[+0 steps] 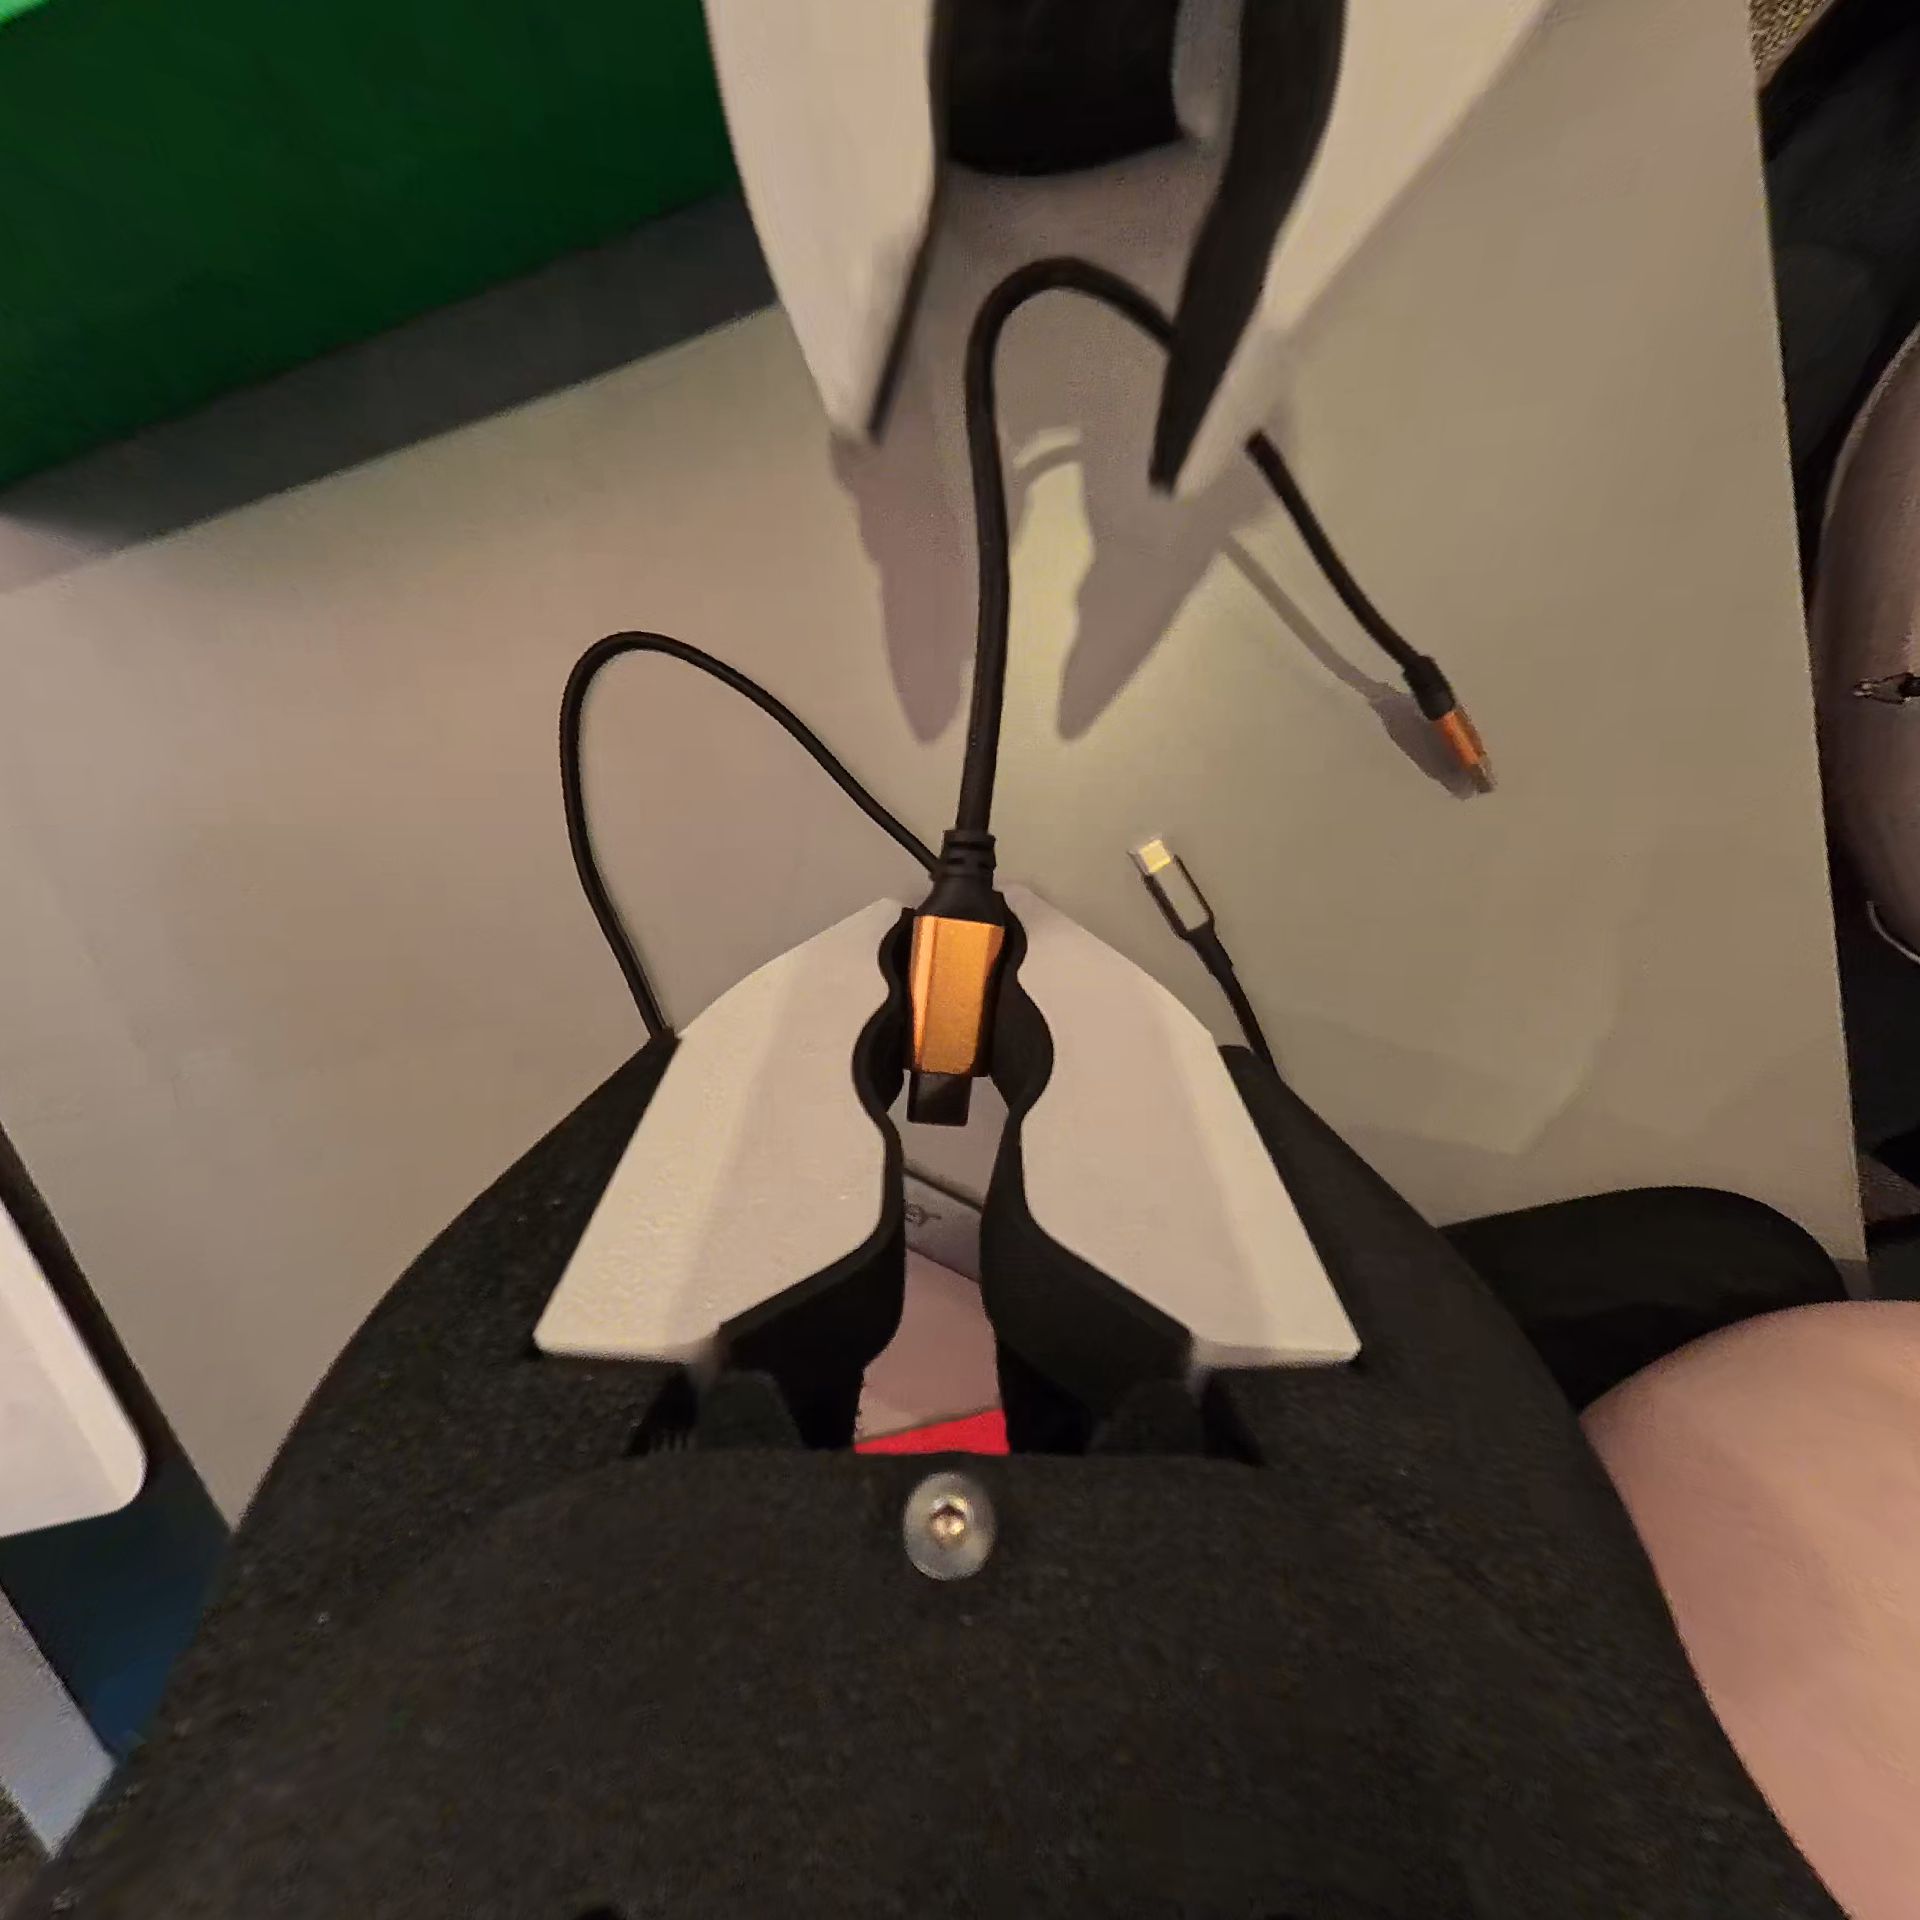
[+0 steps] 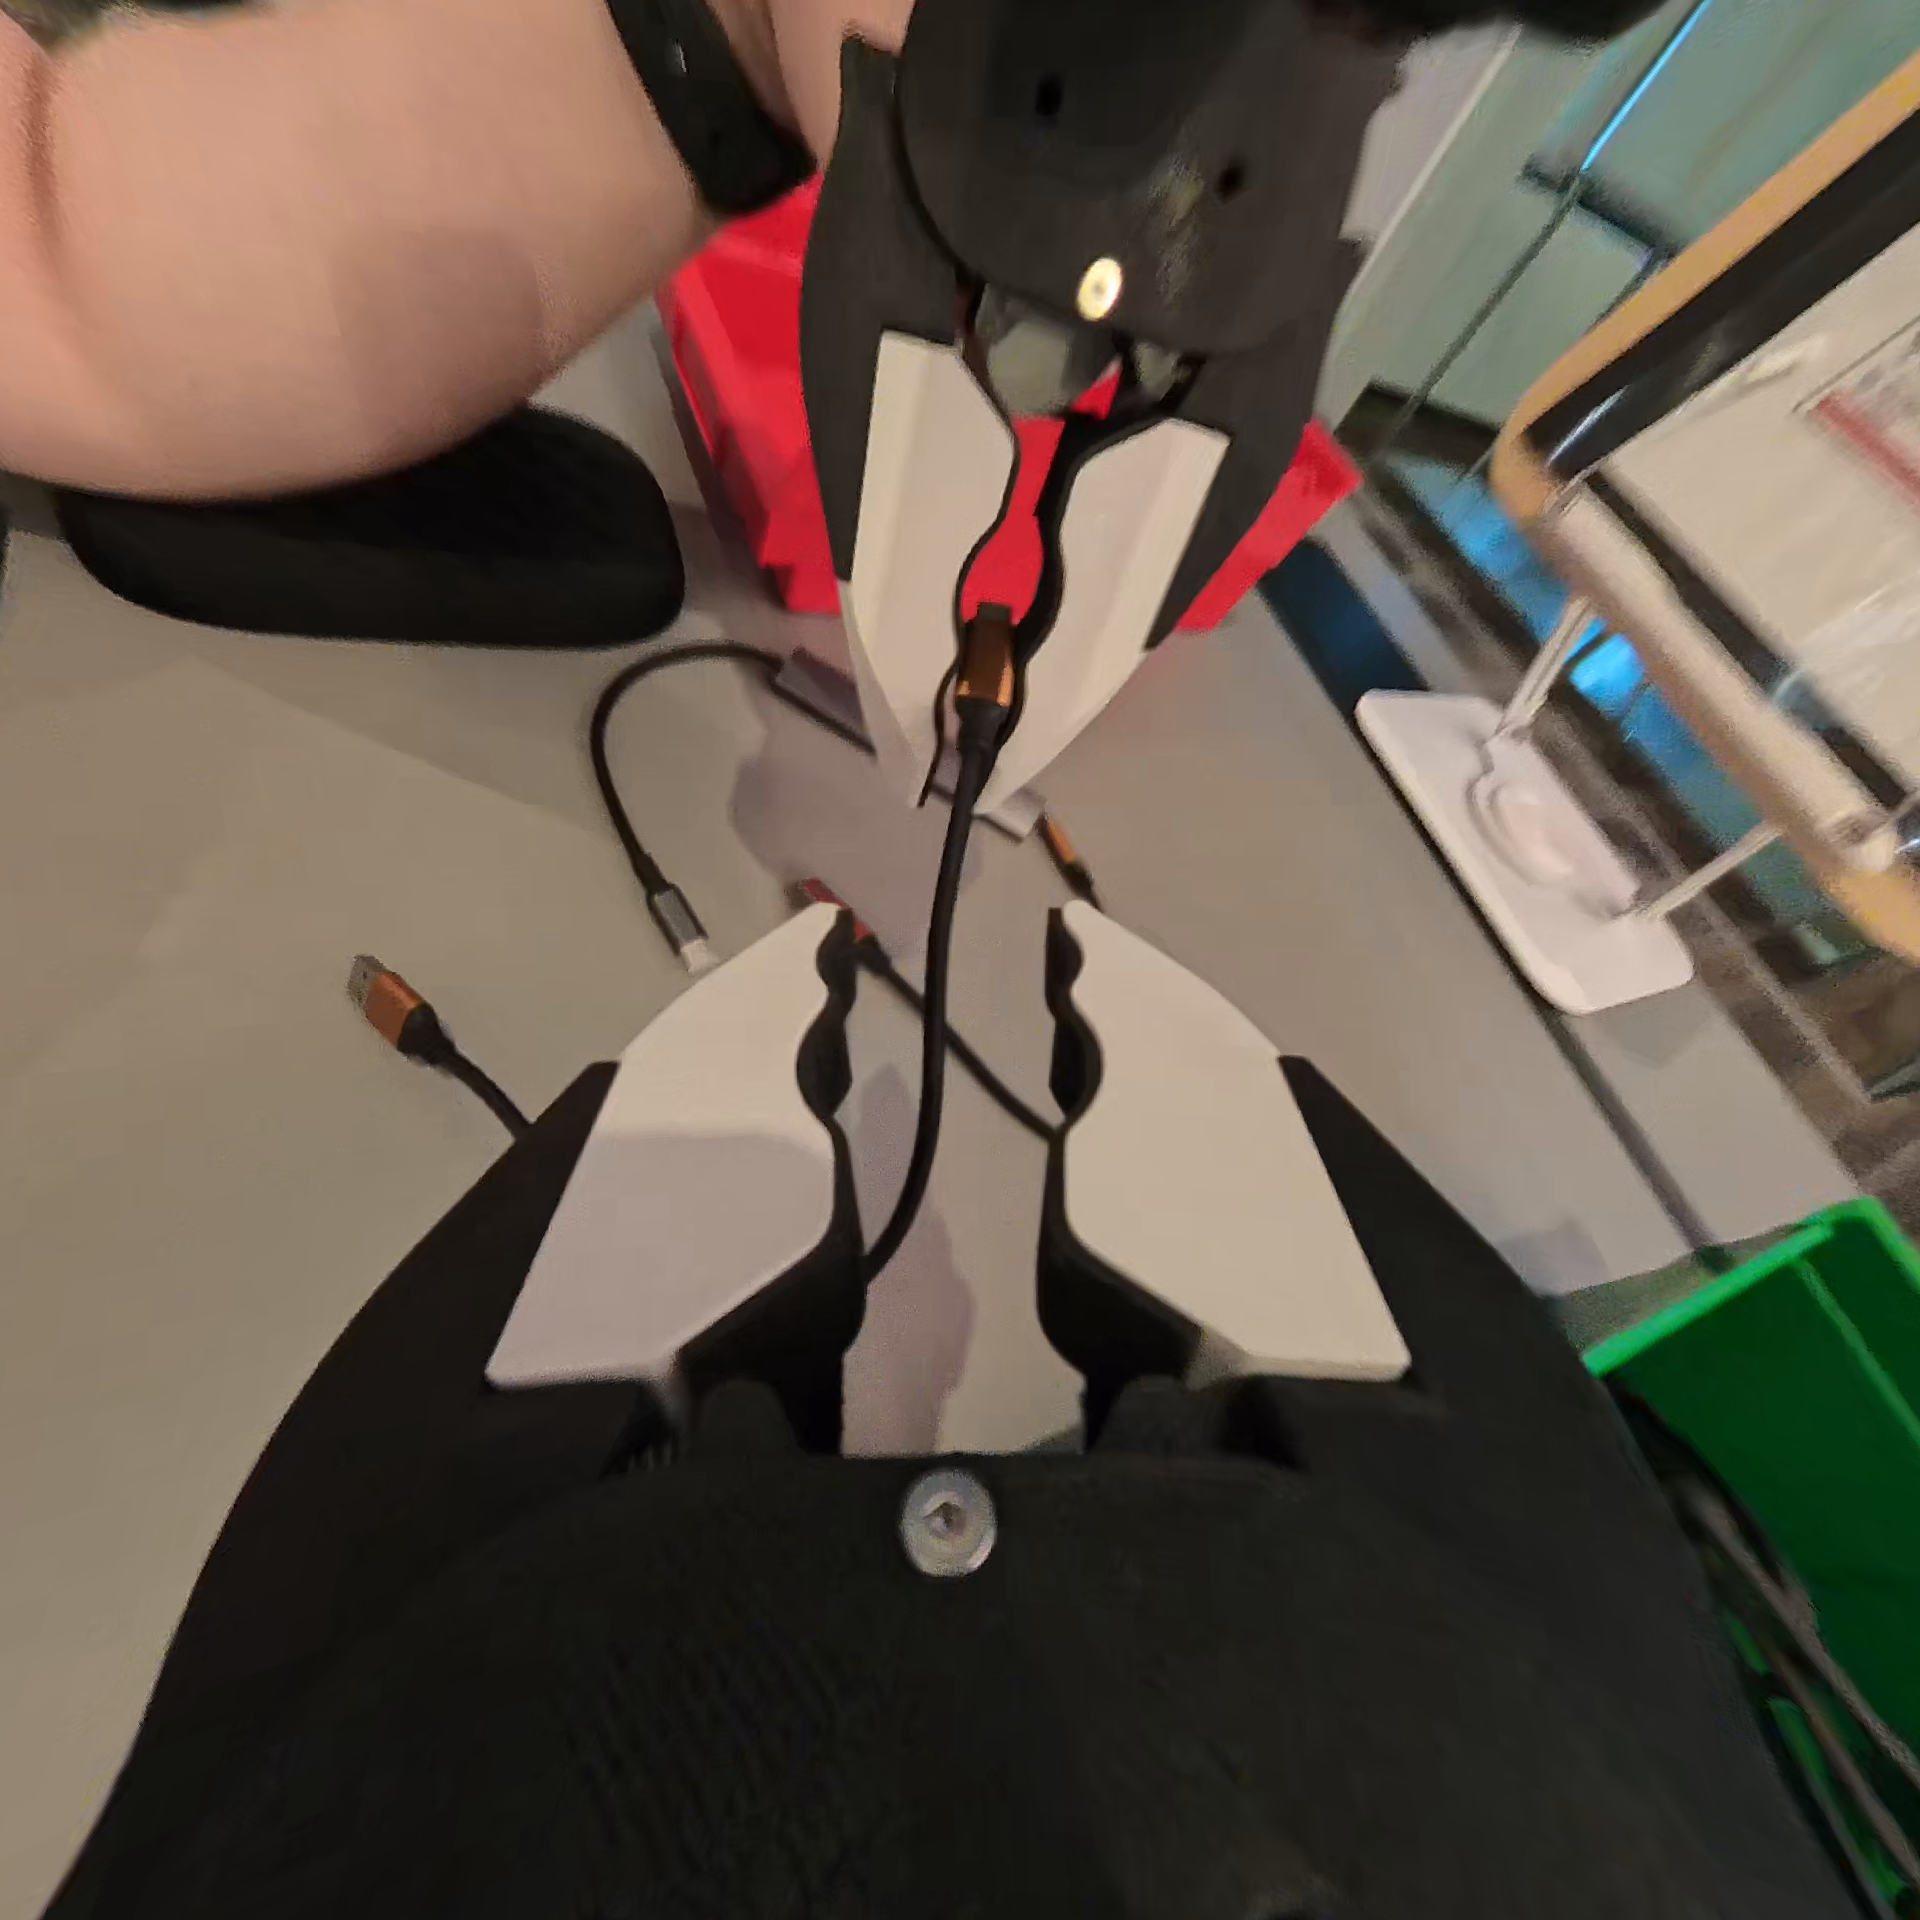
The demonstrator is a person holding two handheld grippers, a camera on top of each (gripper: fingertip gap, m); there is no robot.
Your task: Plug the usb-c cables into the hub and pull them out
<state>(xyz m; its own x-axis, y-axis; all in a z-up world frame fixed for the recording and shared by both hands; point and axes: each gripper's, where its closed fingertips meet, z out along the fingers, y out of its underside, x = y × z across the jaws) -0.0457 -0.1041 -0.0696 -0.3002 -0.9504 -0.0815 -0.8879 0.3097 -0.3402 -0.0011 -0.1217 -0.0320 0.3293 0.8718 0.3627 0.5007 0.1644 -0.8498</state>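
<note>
My left gripper (image 1: 954, 920) is shut on the orange metal plug (image 1: 951, 997) of a black cable (image 1: 982, 623), held above the grey table. The cable runs forward between the fingers of my right gripper (image 1: 1018, 447), which is open and apart from it. In the right wrist view my right gripper (image 2: 951, 925) is open, with the cable (image 2: 940, 987) hanging in the gap. The left gripper (image 2: 966, 790) faces it, holding the orange plug (image 2: 985, 665). The grey hub (image 2: 816, 681) lies on the table, mostly hidden behind the left gripper. Its own lead ends in a silver plug (image 2: 681, 925).
A loose orange plug (image 2: 390, 997) lies at the left; it also shows in the left wrist view (image 1: 1455, 727). A red bin (image 2: 748, 416) stands behind the hub, a green bin (image 2: 1766, 1403) at the right. A black cushion (image 2: 364, 530) and a white stand (image 2: 1527, 862) sit nearby. One gripper's finger ends stand about 6 cm off the other's.
</note>
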